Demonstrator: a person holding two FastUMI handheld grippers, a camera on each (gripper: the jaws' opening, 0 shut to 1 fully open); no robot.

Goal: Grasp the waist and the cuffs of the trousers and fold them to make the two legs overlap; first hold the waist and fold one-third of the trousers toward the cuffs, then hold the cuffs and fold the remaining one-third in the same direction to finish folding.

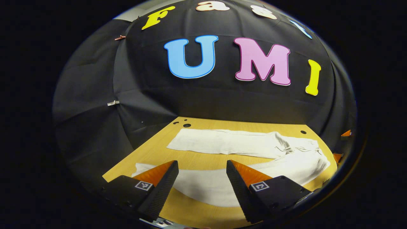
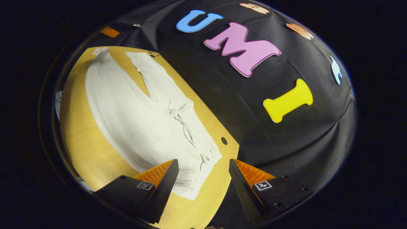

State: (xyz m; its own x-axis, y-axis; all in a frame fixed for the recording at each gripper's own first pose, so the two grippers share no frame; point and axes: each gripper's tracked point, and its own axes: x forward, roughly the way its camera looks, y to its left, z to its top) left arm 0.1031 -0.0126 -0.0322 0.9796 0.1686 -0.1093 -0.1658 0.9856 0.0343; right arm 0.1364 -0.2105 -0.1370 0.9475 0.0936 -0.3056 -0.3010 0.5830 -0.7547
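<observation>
1. left gripper view: the left gripper [image 1: 202, 178] hangs above the near leg, its fingers spread apart with nothing between them. judged, it is poised over the cuff end for the first fold.
2. same view: the white, soft cotton trousers [image 1: 241, 143] lie flat on the yellow wooden table [image 1: 190, 159], legs splayed in a v, far leg near the back edge, waist bunched at the right. the legs do not overlap, so folding is judged not begun.
3. same view: small dark holes [image 1: 187, 125] dot the table's back edge, clear of the cloth; the black cloth wall [image 1: 95, 95] stands just behind. nothing blocks the reach.
4. right gripper view: the right gripper [image 2: 203, 181] hovers just above the waist, its fingers wide apart and gripping nothing. one finger shows over the waistband corner; contact cannot be told.
5. same view: the gathered waistband with its drawstring [image 2: 181, 121] faces the gripper, the legs running away to the far left.
6. same view: a table hole [image 2: 224, 140] sits just beside the waist, free of the cloth; the table edge and wall lie close at right, leaving little room.
</observation>
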